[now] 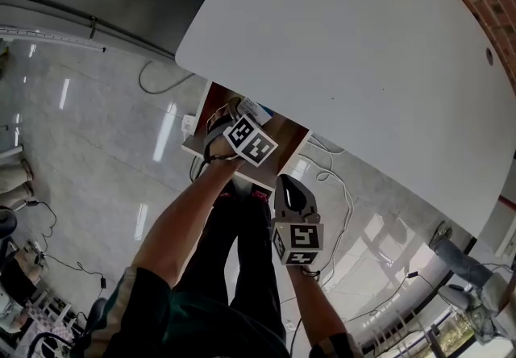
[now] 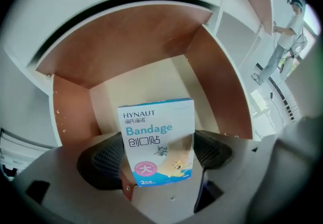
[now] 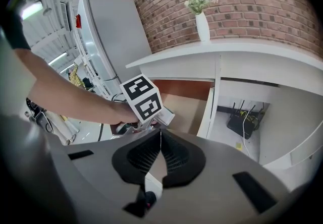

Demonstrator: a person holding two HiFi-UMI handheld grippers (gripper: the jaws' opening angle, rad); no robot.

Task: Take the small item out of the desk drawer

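Bandage box [image 2: 156,137] clamped upright in left gripper [image 2: 159,153], jaws pressing low on its sides, just inside the open drawer [image 2: 222,87] near its front. Right gripper [image 3: 160,153] outside the drawer, jaws together, empty. Risks: low hold lets thin cardboard pivot or slip; top edge clips desk [image 1: 363,50] above the drawer.

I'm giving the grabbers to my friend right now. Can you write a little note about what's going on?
Left gripper: jaws shut on the bandage box, held over the open drawer under the white desk.
Right gripper: jaws shut, nothing in them, back from the drawer.
Done: drawer open, box gripped.
Left: bring the box clear of the drawer.
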